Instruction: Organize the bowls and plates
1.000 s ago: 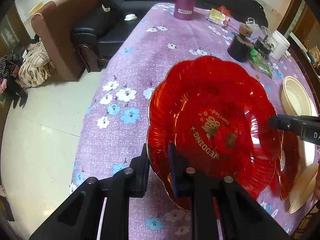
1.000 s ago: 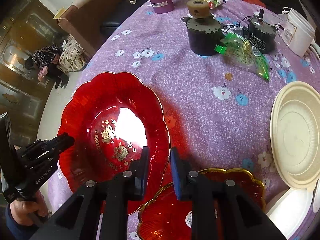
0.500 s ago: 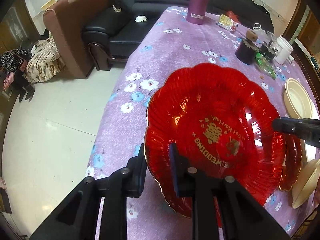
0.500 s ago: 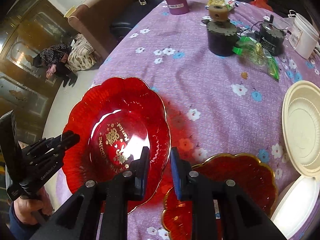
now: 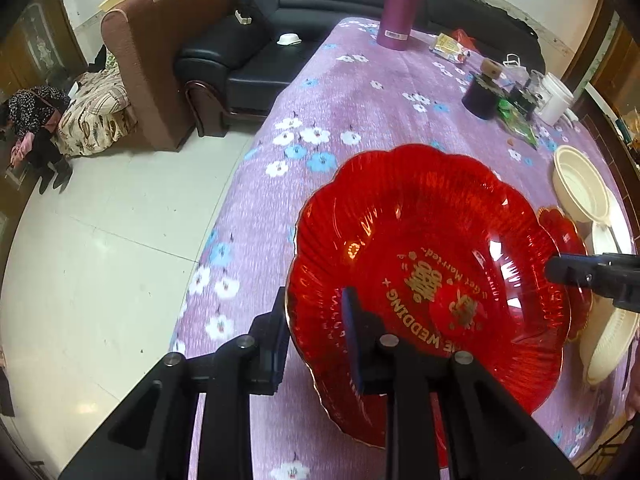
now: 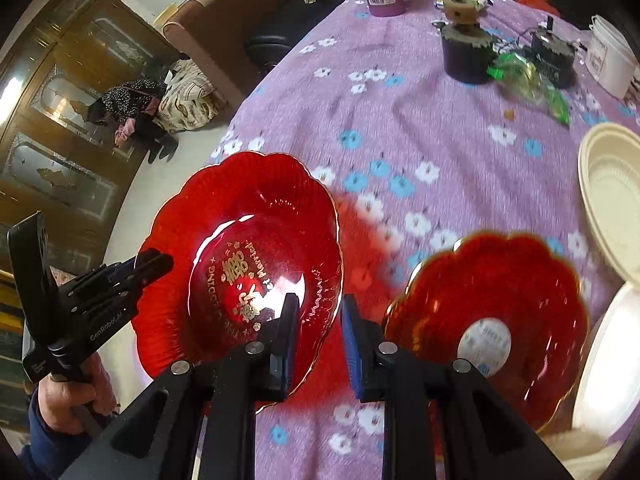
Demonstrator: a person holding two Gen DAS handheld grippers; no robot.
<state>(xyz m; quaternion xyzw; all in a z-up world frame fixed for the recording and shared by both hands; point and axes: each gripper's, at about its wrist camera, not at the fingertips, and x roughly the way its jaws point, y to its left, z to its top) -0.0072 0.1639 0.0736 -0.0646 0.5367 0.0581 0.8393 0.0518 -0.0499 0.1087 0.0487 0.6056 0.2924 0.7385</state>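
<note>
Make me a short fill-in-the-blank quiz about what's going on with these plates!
1. Both grippers, left and right, grip the rim of the big ___ plate.
2. The gold lettering on that plate includes the English word ___.
3. The smaller red plate has a round ___ sticker in its middle.

Missing words: red; WEDDING; white

red plate (image 6: 240, 248) lifted higher off table, second red plate (image 6: 492, 320) uncovered.

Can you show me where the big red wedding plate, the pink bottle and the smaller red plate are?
Big red wedding plate (image 5: 420, 280), left wrist view: gold lettering.
Pink bottle (image 5: 402, 4), left wrist view: body.
Smaller red plate (image 6: 500, 280), right wrist view: ribbed inner wall.
</note>
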